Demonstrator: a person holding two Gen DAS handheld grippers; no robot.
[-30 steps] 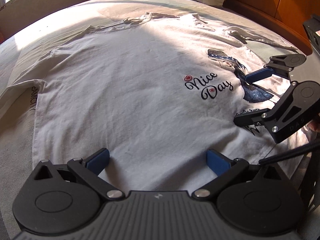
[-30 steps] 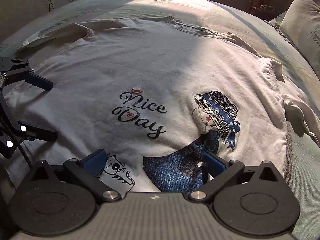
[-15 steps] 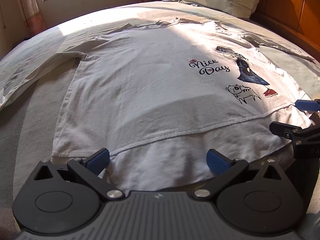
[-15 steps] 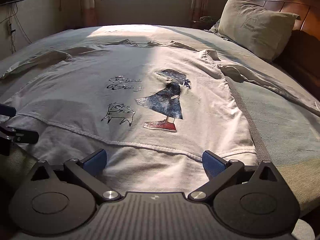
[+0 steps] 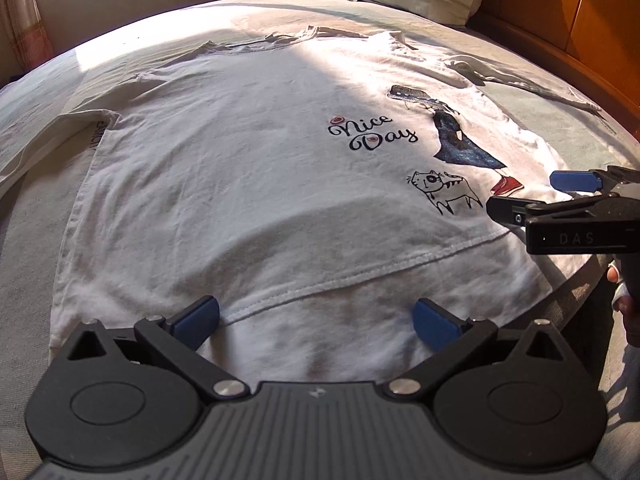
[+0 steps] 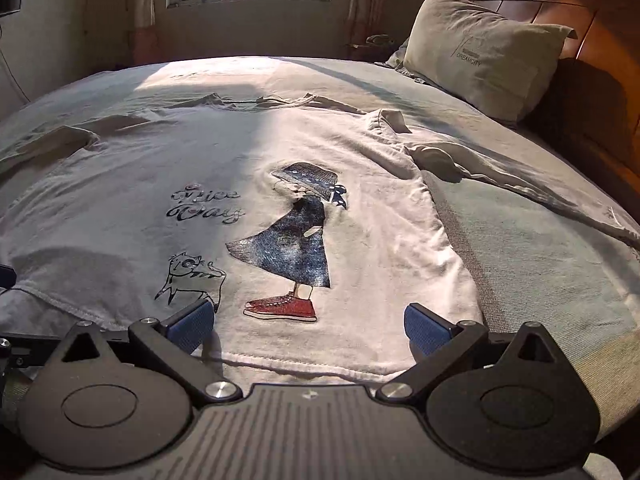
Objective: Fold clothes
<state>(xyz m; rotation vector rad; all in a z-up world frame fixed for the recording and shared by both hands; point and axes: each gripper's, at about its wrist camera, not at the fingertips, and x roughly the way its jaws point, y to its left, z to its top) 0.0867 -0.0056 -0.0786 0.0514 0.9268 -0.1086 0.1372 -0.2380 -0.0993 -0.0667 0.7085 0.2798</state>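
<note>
- White T-shirt lies flat on the bed; folding seems barely begun.
- Left gripper and right gripper — fingers apart — next must pinch the hem.

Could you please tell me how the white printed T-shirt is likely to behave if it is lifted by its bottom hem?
The white printed T-shirt will probably sag limply: it lies wrinkled and moulded to the grey bed. It looks thin, so likely light. Its long sleeve may trail behind.

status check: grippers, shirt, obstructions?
Left gripper and right gripper open at the hem. White T-shirt flat on the bed, unfolded. Nothing in the way.
</note>
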